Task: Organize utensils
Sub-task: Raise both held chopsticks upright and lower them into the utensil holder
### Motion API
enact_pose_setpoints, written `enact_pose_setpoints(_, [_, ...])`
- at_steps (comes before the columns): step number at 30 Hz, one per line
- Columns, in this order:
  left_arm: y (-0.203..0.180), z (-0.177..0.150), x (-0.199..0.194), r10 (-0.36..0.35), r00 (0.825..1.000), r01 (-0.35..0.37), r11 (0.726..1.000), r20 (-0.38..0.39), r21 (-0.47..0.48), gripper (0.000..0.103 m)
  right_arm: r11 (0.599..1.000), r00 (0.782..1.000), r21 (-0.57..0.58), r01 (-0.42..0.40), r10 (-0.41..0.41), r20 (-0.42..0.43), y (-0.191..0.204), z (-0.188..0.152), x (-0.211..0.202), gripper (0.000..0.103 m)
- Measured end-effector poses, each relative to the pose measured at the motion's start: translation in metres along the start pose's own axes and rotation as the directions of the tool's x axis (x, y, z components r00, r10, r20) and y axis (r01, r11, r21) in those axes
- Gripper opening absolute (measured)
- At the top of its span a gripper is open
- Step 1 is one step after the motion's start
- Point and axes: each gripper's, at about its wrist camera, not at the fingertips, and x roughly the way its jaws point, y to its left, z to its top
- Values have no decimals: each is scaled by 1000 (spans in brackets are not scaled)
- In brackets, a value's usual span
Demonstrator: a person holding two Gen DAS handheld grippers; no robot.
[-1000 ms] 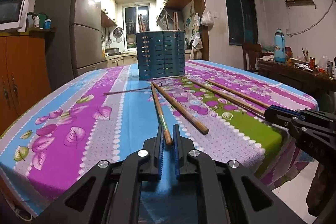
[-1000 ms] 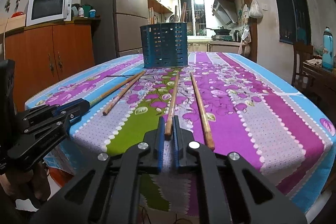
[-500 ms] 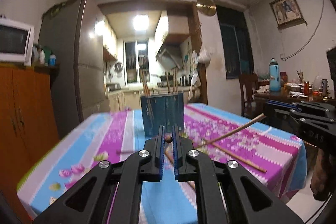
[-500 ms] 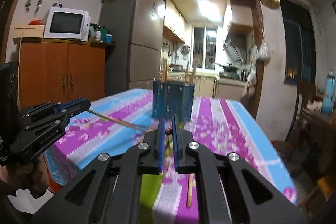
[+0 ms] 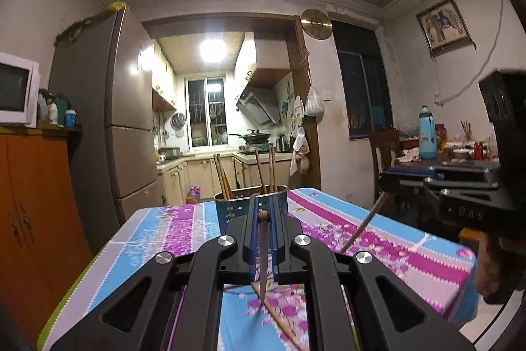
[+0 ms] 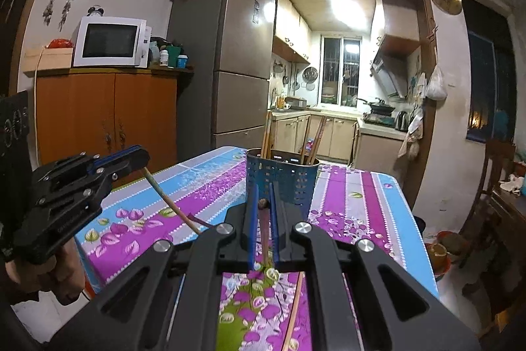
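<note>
The left gripper point(image 5: 263, 213) is clamped on one chopstick point(image 5: 263, 255), its thin end hanging below the jaws toward the tablecloth point(image 5: 157, 236). The right gripper point(image 6: 263, 203) pinches a second chopstick point(image 6: 265, 239) the same way. Under each gripper another loose chopstick point(image 6: 294, 308) lies on the cloth. Just ahead of both grippers stands the blue perforated holder point(image 6: 282, 176), upright, with several chopsticks already leaning inside. Beyond it rise the fridge point(image 6: 230, 55) and kitchen doorway.
</note>
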Motion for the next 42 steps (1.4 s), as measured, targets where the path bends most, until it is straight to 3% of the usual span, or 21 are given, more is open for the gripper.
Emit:
enact_pose_setpoints(15, [28, 47, 52, -48, 995, 45, 998, -92, -35, 8, 998, 997, 39, -46, 49, -64, -25, 46, 26, 5])
enact_pose_setpoints(31, [47, 113, 90, -53, 995, 49, 998, -89, -47, 8, 998, 998, 41, -47, 48, -40, -44, 116, 59, 5])
enact_pose_setpoints(42, [58, 175, 130, -41, 998, 39, 998, -38, -58, 8, 999, 1000, 29, -25, 25, -2, -63, 170, 91, 5])
